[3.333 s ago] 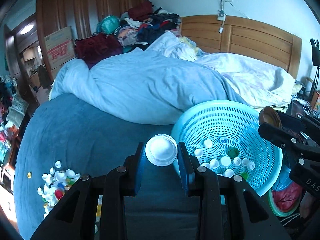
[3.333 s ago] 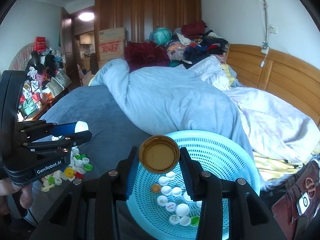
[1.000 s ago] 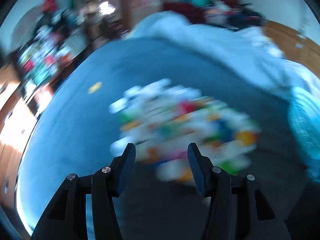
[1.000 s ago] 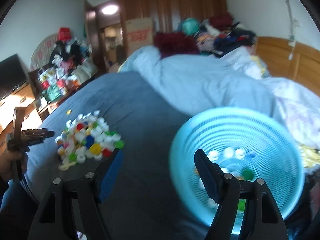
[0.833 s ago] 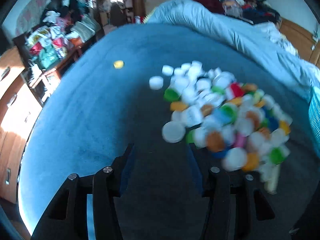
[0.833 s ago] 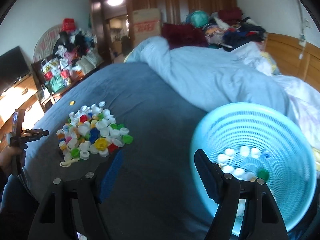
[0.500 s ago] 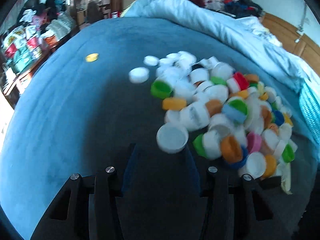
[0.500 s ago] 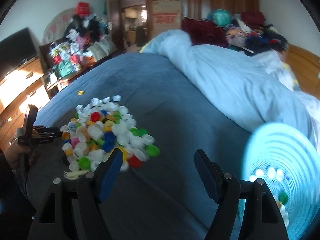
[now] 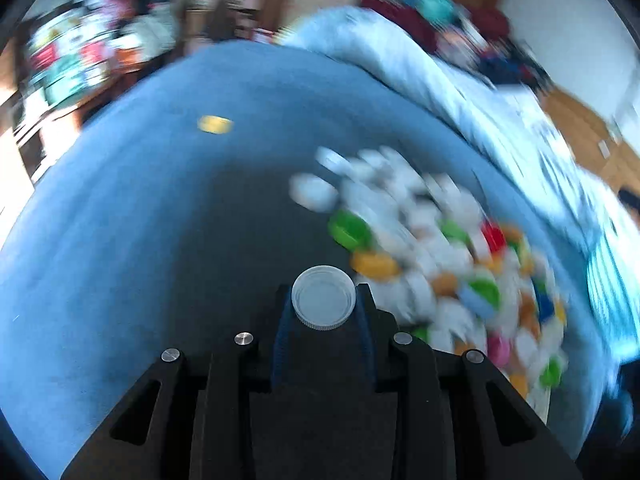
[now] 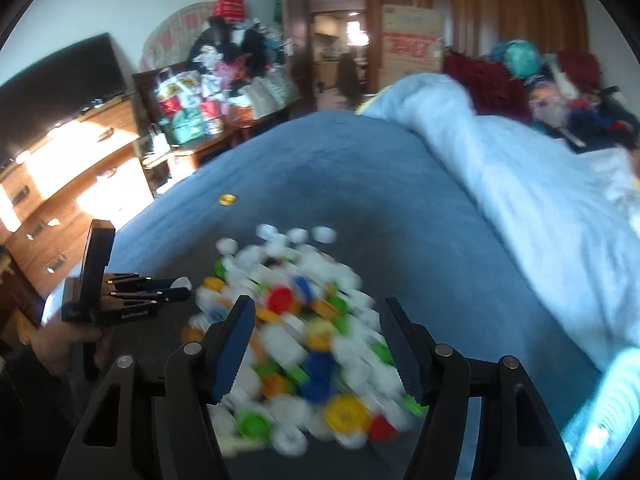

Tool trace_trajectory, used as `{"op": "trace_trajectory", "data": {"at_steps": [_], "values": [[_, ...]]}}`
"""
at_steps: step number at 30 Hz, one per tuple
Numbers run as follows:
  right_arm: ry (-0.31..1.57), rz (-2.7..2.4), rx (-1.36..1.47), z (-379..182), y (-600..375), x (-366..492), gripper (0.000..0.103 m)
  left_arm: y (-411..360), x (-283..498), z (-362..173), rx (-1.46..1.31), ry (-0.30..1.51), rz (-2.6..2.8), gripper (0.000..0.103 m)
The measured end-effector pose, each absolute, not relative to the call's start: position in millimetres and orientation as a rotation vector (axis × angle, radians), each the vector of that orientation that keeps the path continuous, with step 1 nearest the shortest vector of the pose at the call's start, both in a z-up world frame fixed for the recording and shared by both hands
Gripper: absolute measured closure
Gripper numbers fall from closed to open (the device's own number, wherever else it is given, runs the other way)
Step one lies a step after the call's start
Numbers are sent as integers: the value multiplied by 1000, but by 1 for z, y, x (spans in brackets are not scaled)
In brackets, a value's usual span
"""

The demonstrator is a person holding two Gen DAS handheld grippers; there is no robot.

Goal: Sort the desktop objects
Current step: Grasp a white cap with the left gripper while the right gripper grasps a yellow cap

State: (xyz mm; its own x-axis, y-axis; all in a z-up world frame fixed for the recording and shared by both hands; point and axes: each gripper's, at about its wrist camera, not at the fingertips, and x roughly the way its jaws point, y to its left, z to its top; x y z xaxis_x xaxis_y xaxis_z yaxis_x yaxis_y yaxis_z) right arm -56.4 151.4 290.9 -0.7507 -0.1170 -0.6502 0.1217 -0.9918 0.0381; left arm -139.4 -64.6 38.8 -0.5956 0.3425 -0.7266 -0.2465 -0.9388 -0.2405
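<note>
The big blue bed (image 10: 360, 168) is filling most of the right wrist view, and a pale quilt (image 10: 540, 200) is lying across it at 2 o'clock. A light blue basket (image 10: 612, 408) is peeking in at 4 o'clock.

A pile of bottle caps (image 10: 304, 332) is sitting on the bed at the middle of that view. Most are white, with red, blue, green, yellow and orange ones mixed in. One yellow cap (image 10: 228, 199) is lying alone, well apart, at 11 o'clock from the pile.

The right tool (image 10: 320, 356) is hanging over the pile. Its jaws are closing, but they are standing wide and gripping nothing yet; caps are lying below the gap.

The left tool (image 9: 323, 320) is closing its jaws on a white cap (image 9: 323, 298) at the 9 o'clock edge of the pile. The cap is sitting open side up, with both pads pressing its ribbed rim.

These caps look light, hard and a bit slippery. They are probably skidding away if nudged. It seems best to pinch one across its ribbed sides, not its flat top, and gently, so it is not popping out.
</note>
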Motion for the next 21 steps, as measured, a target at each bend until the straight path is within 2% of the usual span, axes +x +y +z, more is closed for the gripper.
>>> {"op": "trace_trajectory", "data": {"at_steps": [9,16,21], "values": [[93,-2505,1153,232,24,-273,34,-156,-153,30,-1227,-518,2764,77],[103,-2426,1331,165,-44,-396,35,-170,-160,18,-1247,-592,2762,77],[30,-2448,1391,134,-46,-429,38,-171,-163,19,-1239,-576,2752,77]]}}
